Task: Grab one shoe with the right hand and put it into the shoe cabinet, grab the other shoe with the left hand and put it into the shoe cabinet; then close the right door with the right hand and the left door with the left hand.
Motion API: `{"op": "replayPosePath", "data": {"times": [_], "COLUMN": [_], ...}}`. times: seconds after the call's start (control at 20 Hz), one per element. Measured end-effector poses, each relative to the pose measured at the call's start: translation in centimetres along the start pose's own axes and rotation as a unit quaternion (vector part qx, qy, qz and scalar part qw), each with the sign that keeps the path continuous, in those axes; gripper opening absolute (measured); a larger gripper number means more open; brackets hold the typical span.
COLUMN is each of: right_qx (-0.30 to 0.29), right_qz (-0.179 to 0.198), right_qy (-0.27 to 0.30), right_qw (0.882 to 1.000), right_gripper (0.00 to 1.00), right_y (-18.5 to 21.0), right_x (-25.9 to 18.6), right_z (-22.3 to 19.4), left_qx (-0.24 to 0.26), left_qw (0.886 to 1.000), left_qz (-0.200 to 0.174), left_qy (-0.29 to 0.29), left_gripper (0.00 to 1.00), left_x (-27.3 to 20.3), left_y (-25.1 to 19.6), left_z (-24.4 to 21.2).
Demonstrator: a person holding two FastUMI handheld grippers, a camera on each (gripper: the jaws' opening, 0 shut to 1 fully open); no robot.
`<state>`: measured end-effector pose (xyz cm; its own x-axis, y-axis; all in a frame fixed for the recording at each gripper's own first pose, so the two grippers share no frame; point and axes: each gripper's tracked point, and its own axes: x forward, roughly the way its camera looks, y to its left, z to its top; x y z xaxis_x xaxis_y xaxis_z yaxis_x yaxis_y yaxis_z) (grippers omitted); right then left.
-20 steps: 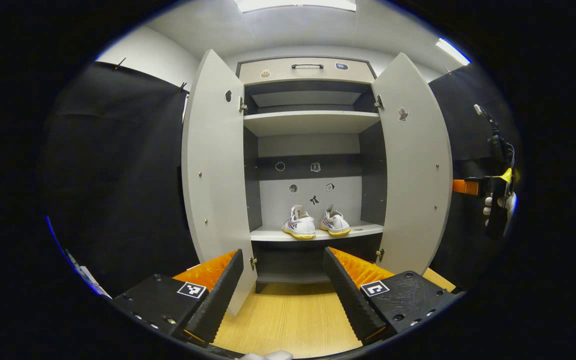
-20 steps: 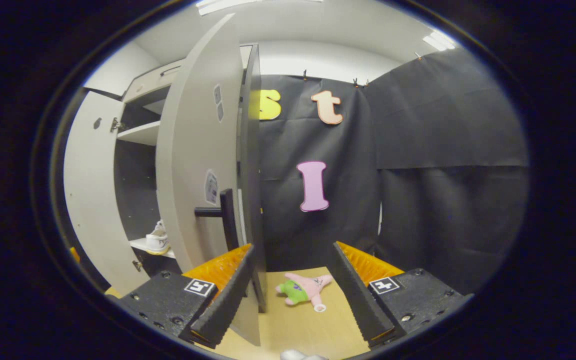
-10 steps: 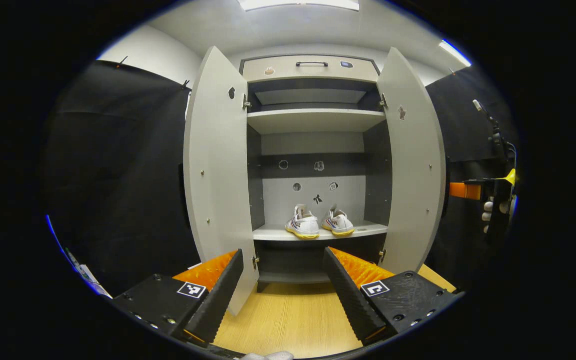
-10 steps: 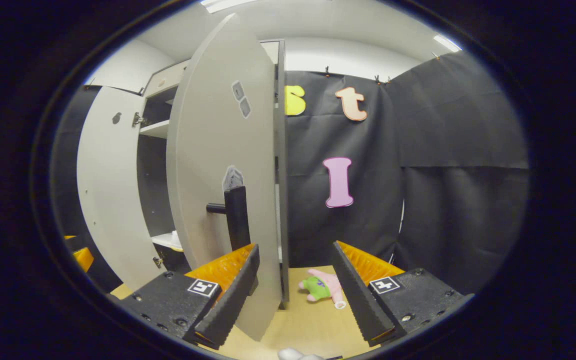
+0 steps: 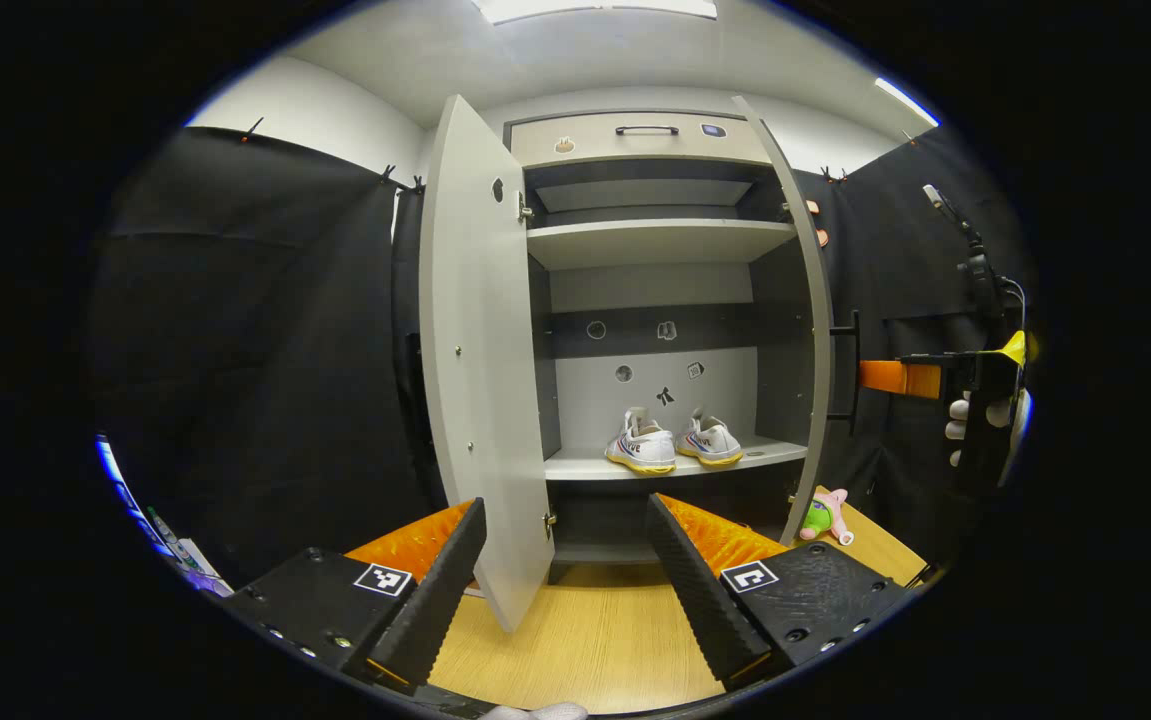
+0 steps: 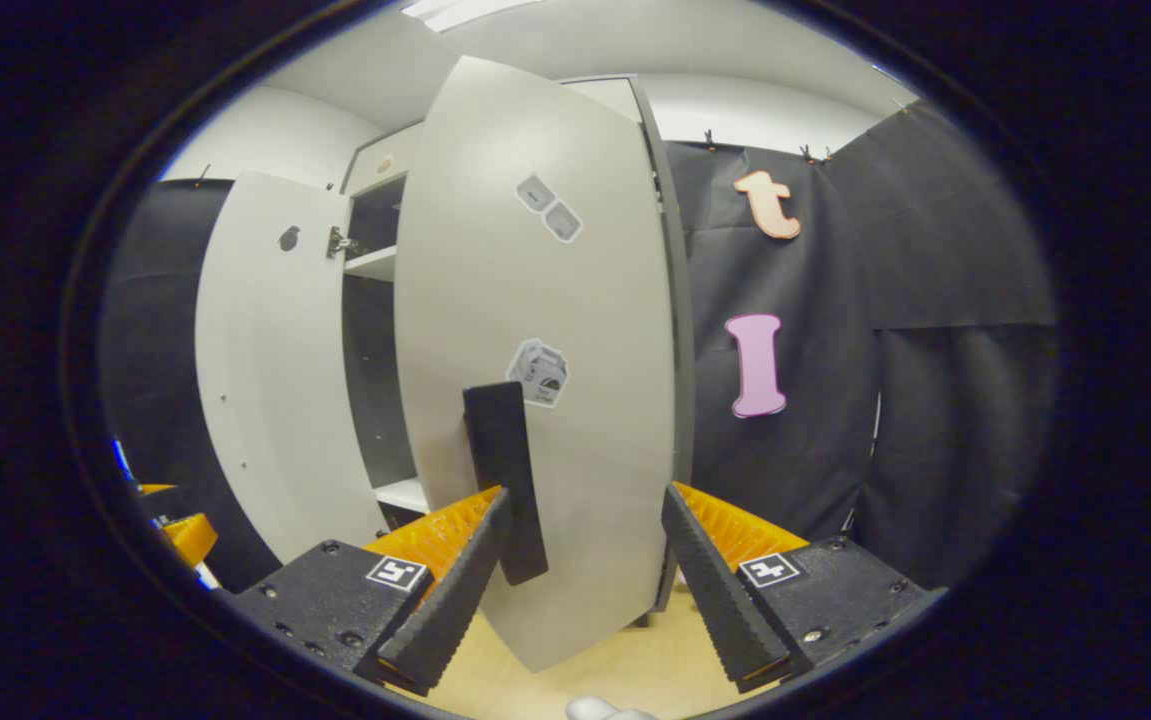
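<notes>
Grey, stiff panel right door, mid-frame in the right gripper view, should swing lightly on hinges; push beside its black bar handle. Right gripper jaws spread, empty. White shoes sit shelved; left gripper spread.

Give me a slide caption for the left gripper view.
Two white shoes sit inside the cabinet, both doors open, left tool open.

Black cloth walls flank a pale wooden floor; ceiling light panels glow overhead.
</notes>
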<state>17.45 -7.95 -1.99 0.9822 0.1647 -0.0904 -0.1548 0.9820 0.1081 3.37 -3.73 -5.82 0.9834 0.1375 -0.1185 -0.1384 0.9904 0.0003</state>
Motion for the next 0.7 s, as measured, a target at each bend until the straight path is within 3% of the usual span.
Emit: {"op": "replayPosePath", "data": {"times": [0.15,0.2,0.3,0.35,0.4,0.55,0.6,0.7], "right_qx": [-0.008,-0.007,-0.008,-0.008,-0.008,-0.007,-0.008,-0.01], "right_qz": [-0.007,-0.007,-0.012,-0.015,-0.015,-0.017,-0.018,-0.021], "right_qy": [-0.007,-0.009,-0.009,-0.006,-0.004,0.002,0.005,0.009], "right_qw": [1.0,1.0,1.0,1.0,1.0,1.0,1.0,1.0], "right_gripper": [0.94,0.99,0.94,0.99,0.99,0.99,0.94,0.99], "right_y": [0.6,0.8,1.1,1.2,1.5,2.5,2.9,3.7], "right_x": [-0.6,-0.8,-1.2,-1.4,-1.7,-2.5,-3.0,-4.0], "right_z": [0.5,0.6,0.6,0.5,0.3,-0.3,-0.7,-1.2], "left_qx": [-0.002,-0.002,-0.005,-0.007,-0.009,-0.006,-0.006,-0.005], "left_qw": [1.0,1.0,1.0,1.0,1.0,1.0,1.0,0.999], "left_qz": [0.003,0.002,0.002,0.004,0.006,0.022,0.028,0.043], "left_qy": [-0.002,-0.002,-0.003,-0.002,-0.002,-0.006,-0.01,-0.016], "left_gripper": [0.96,1.0,0.96,0.96,1.0,0.96,0.96,0.96], "left_x": [0.0,0.1,0.3,0.4,0.7,1.5,1.8,2.8], "left_y": [0.9,1.2,1.9,2.4,2.9,5.7,6.8,9.3], "left_z": [0.2,0.1,0.2,0.1,0.1,0.3,0.6,0.9]}}
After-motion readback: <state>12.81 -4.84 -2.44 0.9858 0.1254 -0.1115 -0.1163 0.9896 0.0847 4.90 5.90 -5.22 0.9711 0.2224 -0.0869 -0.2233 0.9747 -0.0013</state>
